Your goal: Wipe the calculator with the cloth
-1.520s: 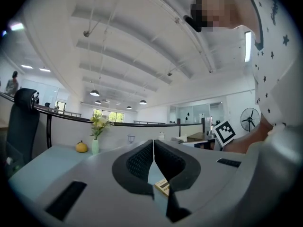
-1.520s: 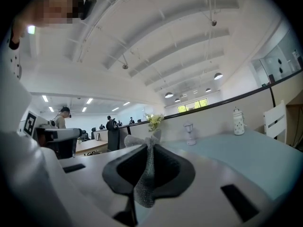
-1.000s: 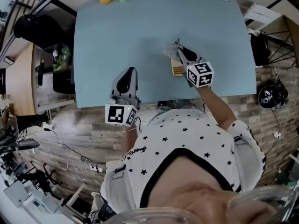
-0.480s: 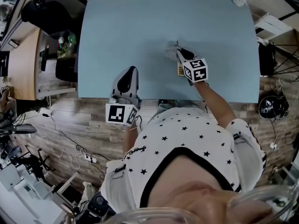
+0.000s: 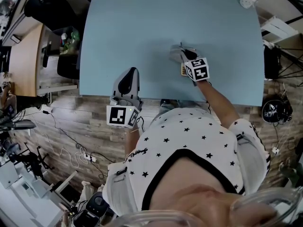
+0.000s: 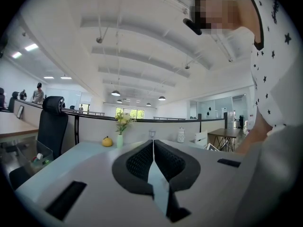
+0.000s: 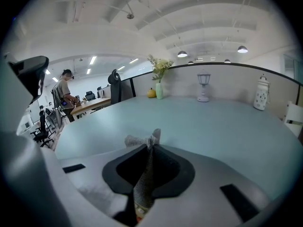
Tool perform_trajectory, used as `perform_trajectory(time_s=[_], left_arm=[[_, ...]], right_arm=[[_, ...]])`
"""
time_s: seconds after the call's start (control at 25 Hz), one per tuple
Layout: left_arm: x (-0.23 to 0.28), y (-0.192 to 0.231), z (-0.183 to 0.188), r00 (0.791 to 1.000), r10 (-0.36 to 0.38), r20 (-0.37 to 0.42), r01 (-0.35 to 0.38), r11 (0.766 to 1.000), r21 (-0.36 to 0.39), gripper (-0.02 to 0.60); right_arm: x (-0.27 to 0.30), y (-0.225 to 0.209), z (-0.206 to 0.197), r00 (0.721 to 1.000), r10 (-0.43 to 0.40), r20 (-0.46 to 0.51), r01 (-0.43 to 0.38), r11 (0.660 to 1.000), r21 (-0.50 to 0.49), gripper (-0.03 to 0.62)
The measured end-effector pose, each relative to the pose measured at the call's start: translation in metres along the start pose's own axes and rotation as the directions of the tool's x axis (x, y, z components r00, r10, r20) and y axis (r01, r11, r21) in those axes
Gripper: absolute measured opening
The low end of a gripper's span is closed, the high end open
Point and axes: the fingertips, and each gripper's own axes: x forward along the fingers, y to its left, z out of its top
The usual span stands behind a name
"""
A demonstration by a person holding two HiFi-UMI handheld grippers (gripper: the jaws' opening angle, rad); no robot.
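Pale blue table [image 5: 142, 37], seen from the head view, fills the upper field. My left gripper [image 5: 128, 82] rests at the table's near edge, well apart from the work; its own view shows the jaws [image 6: 153, 145] pressed together with nothing between them. My right gripper [image 5: 183, 56] lies near mid-table, jaws clamped tight on the grey cloth [image 7: 142, 174], whose bunched end [image 5: 175, 53] pokes out past the tips. The calculator [image 5: 182, 70] lies flat on the table just under this gripper, mostly covered; I see only an orange-keyed sliver
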Motion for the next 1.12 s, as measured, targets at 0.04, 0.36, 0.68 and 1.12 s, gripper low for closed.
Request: perform_trajectory(time_s=[0.04, 0.36, 0.68, 1.12], left_arm=[[0.000, 0.000, 0.000, 1.000, -0.001, -0.001, 0.001, 1.000, 0.000, 0.031], [0.005, -0.004, 0.001, 0.999, -0.032, 0.000, 0.032, 0.999, 0.003, 0.031], [0.019, -0.015, 0.001, 0.996, -0.089, 0.003, 0.089, 0.996, 0.006, 0.031], [0.029, -0.026, 0.002, 0.990, -0.140, 0.008, 0.140, 0.990, 0.012, 0.031]], right_arm=[[-0.001, -0.001, 0.000, 1.000, -0.003, 0.000, 0.003, 1.000, -0.001, 0.032], [-0.013, -0.022, -0.003, 0.998, -0.064, 0.001, 0.064, 0.998, 0.026, 0.032], [-0.034, -0.055, -0.015, 0.989, -0.151, 0.003, 0.150, 0.984, 0.095, 0.032], [-0.057, -0.086, -0.048, 0.968, -0.247, -0.038, 0.250, 0.953, 0.168, 0.032]])
